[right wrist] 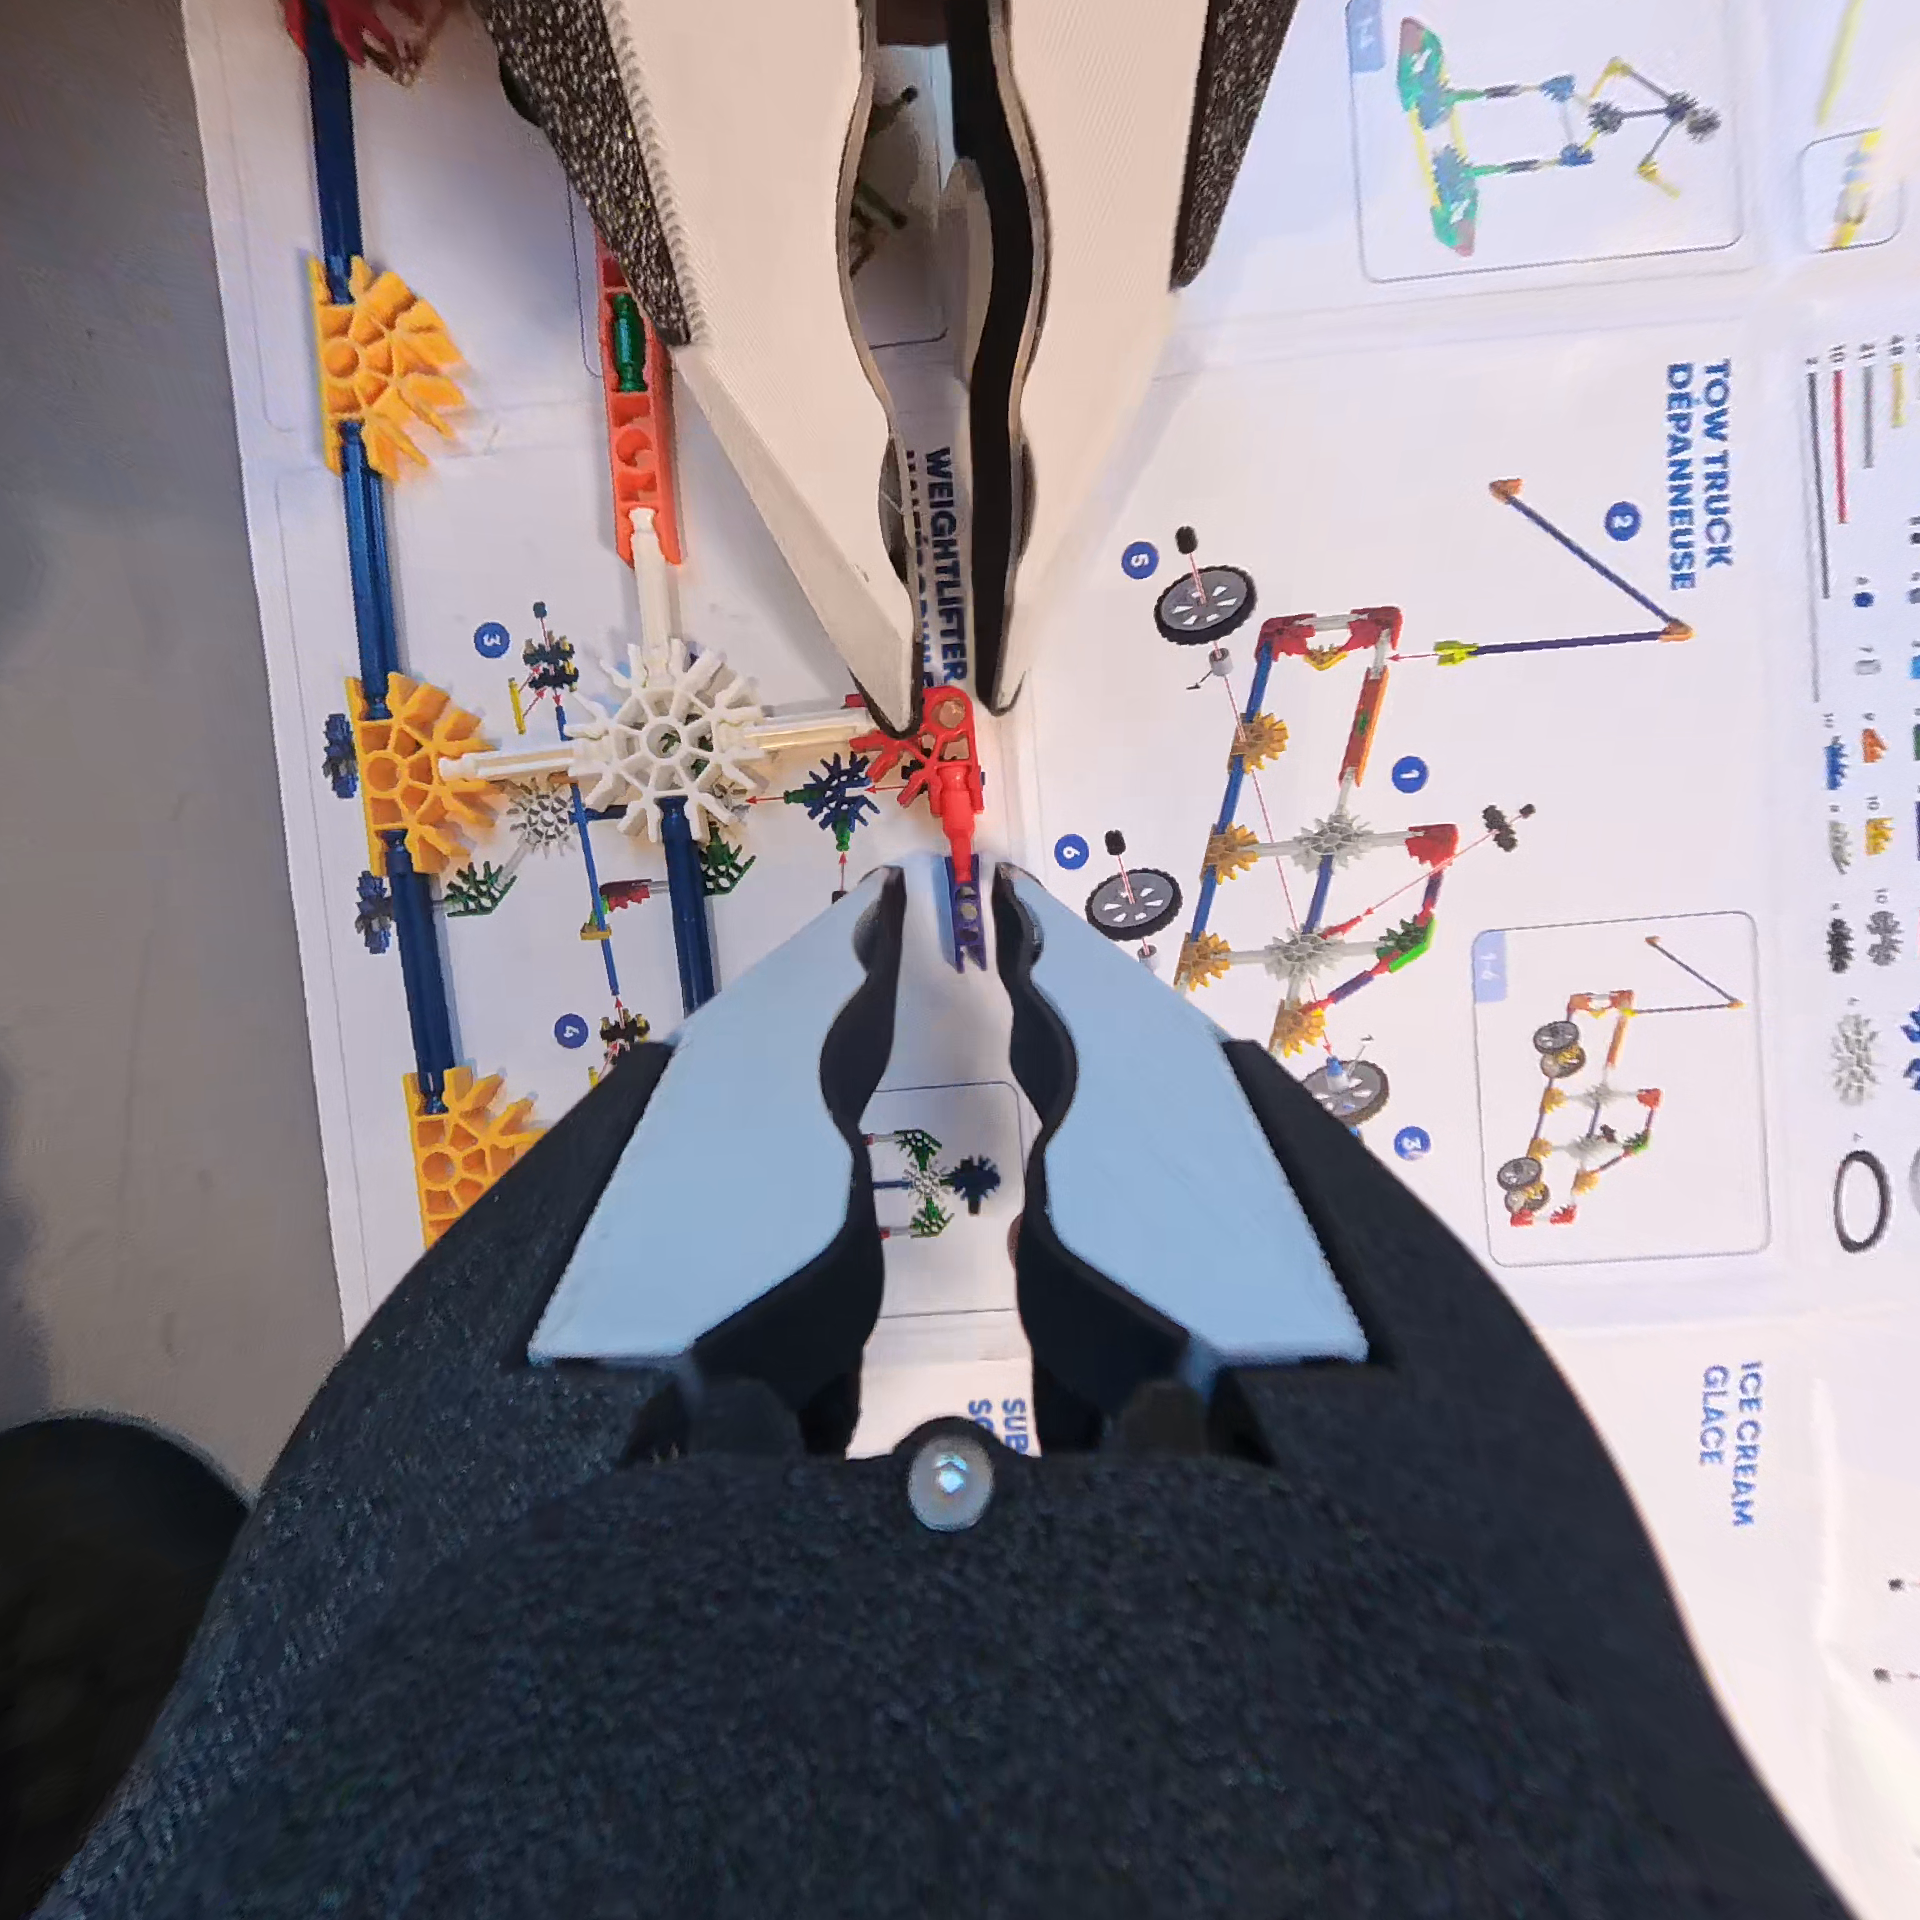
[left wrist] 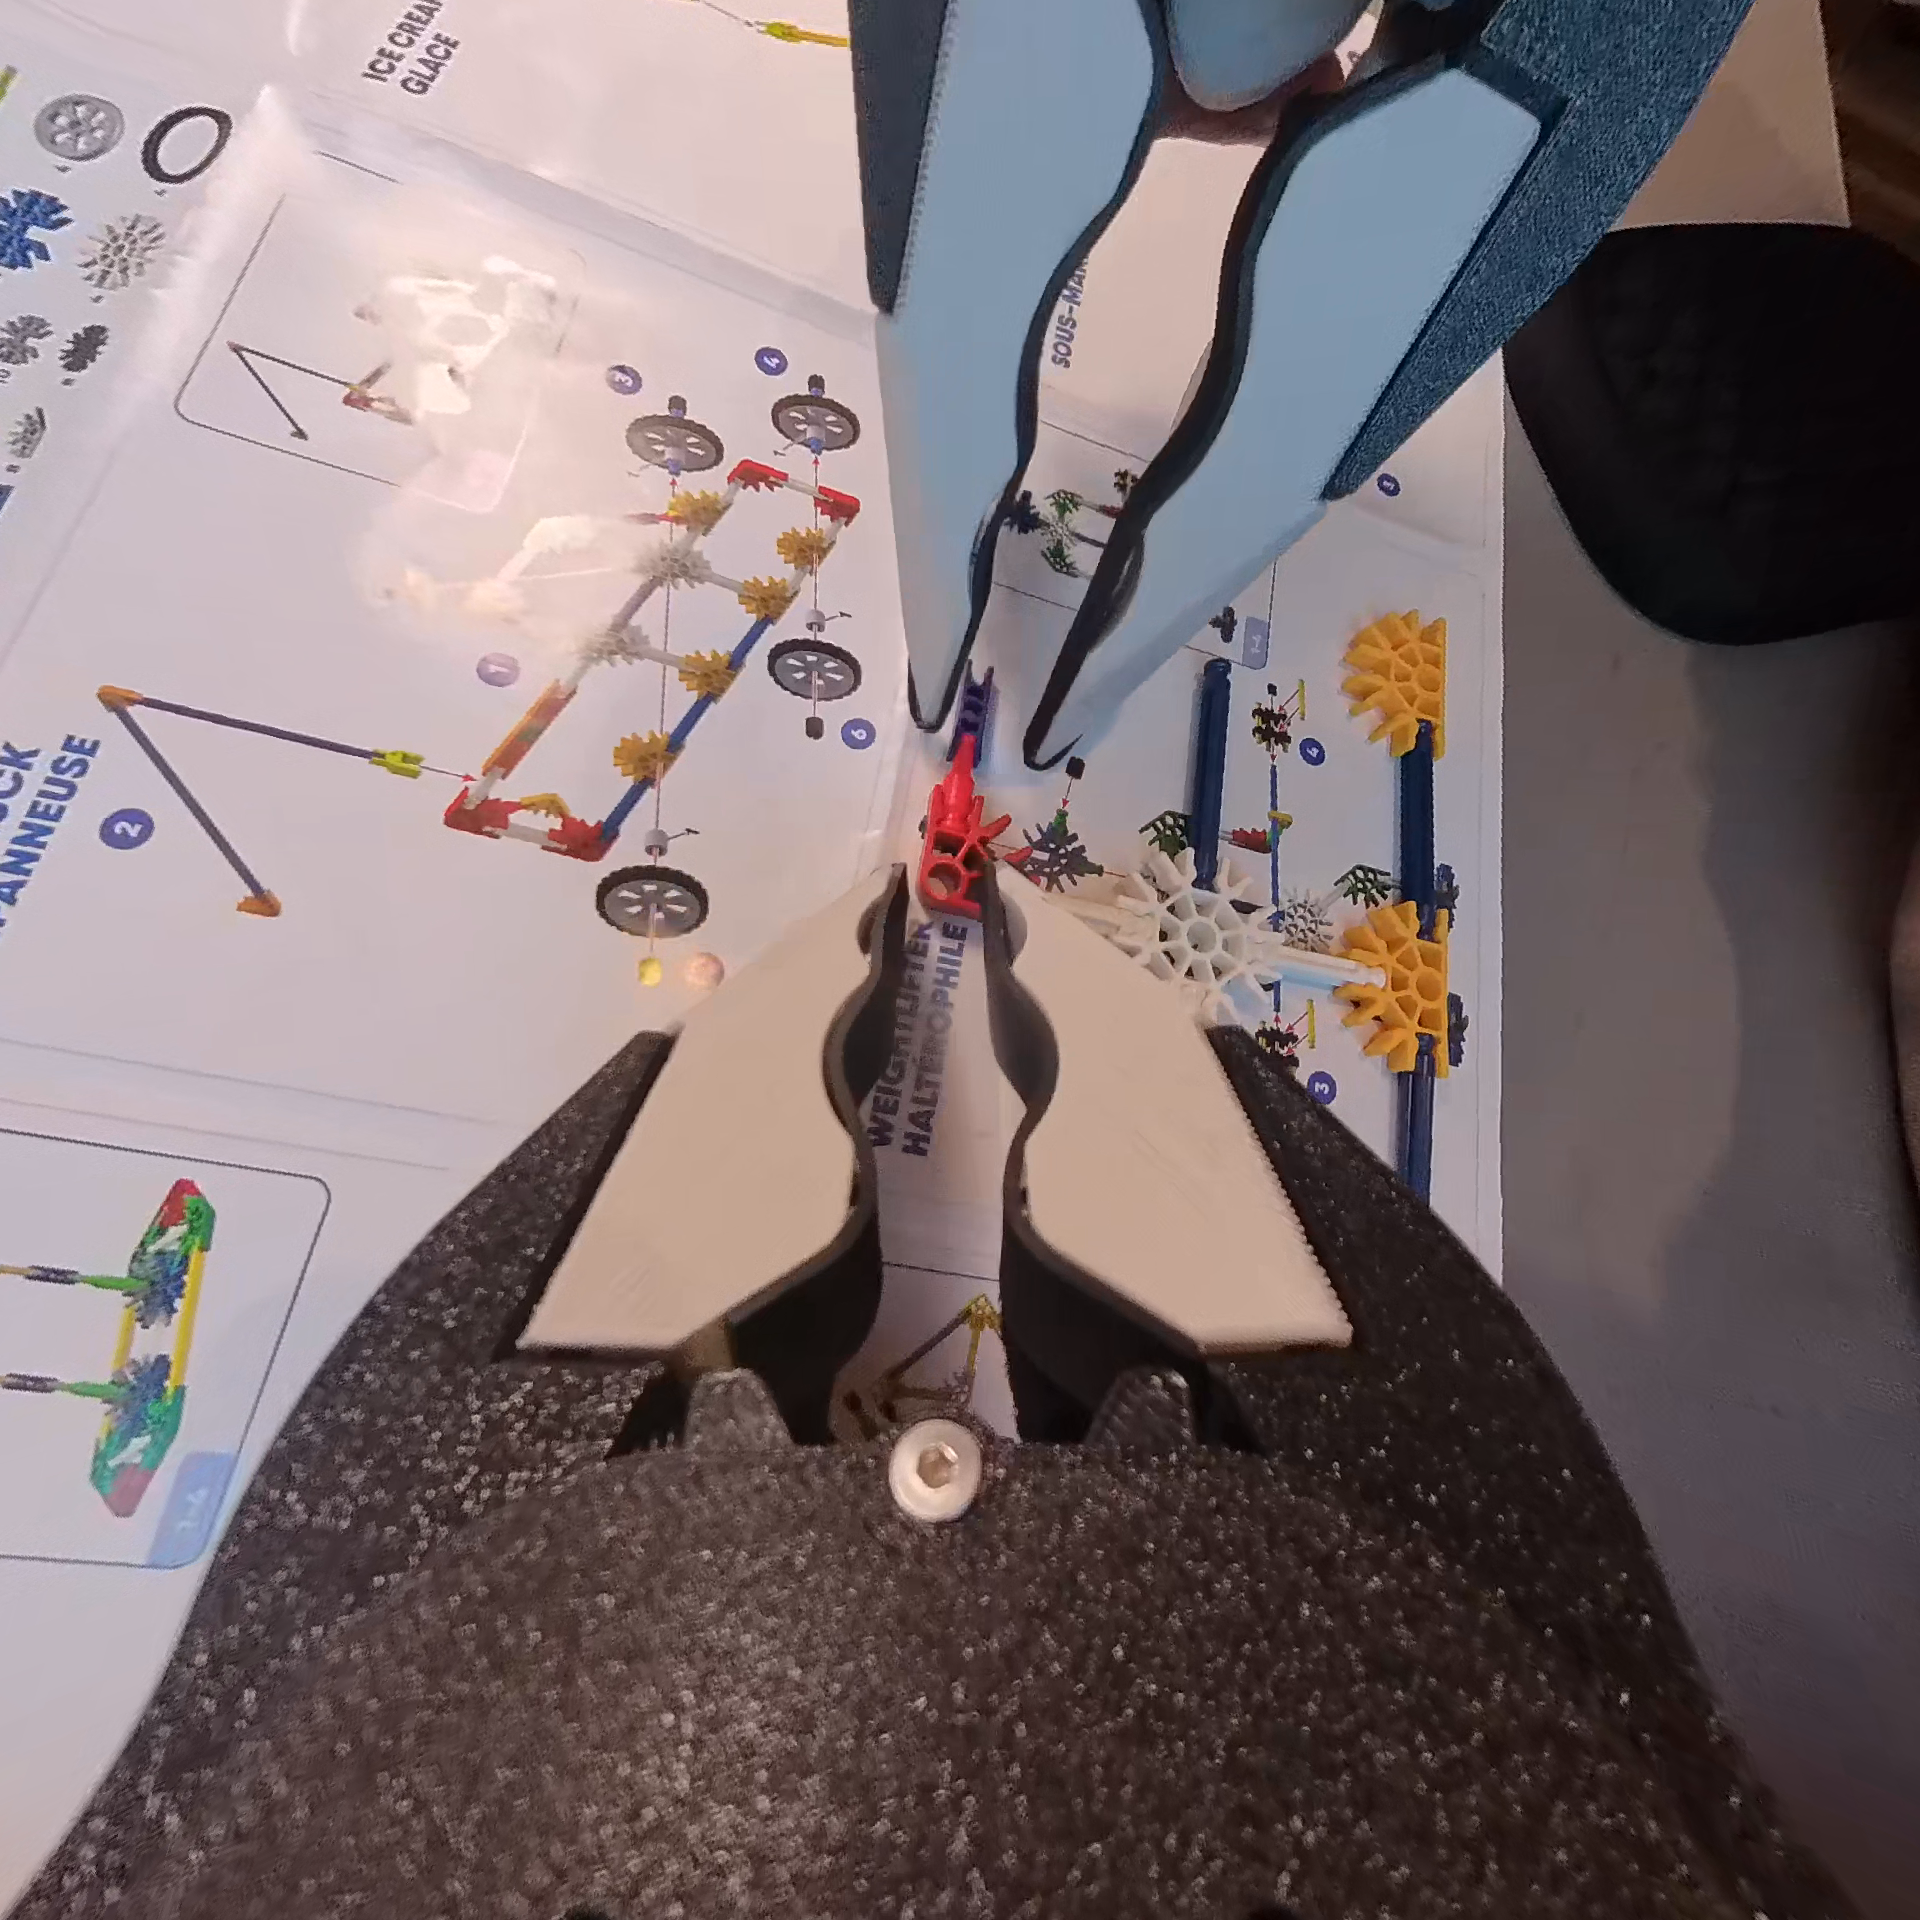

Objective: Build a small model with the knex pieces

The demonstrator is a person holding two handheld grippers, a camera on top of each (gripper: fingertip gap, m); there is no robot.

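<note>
- A red connector (left wrist: 956, 847) is sitting above the printed instruction sheet (left wrist: 312, 935), a short red rod joining it to a purple connector (right wrist: 966, 920).
- Our left gripper (left wrist: 940, 883) is pinching the red connector.
- Our right gripper (right wrist: 948, 883) is clamping the purple connector.
- A white snowflake connector (right wrist: 665, 740) is lying just beside them.

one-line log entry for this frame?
left gripper: shut on red connector | right gripper: shut on purple connector | sheet below

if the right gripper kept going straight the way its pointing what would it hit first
Probably the red connector. The right gripper has a small purple piece between its fingertips, a short red rod runs from it into that connector, and the left gripper meets it from the far side. Heights are unclear.
</note>
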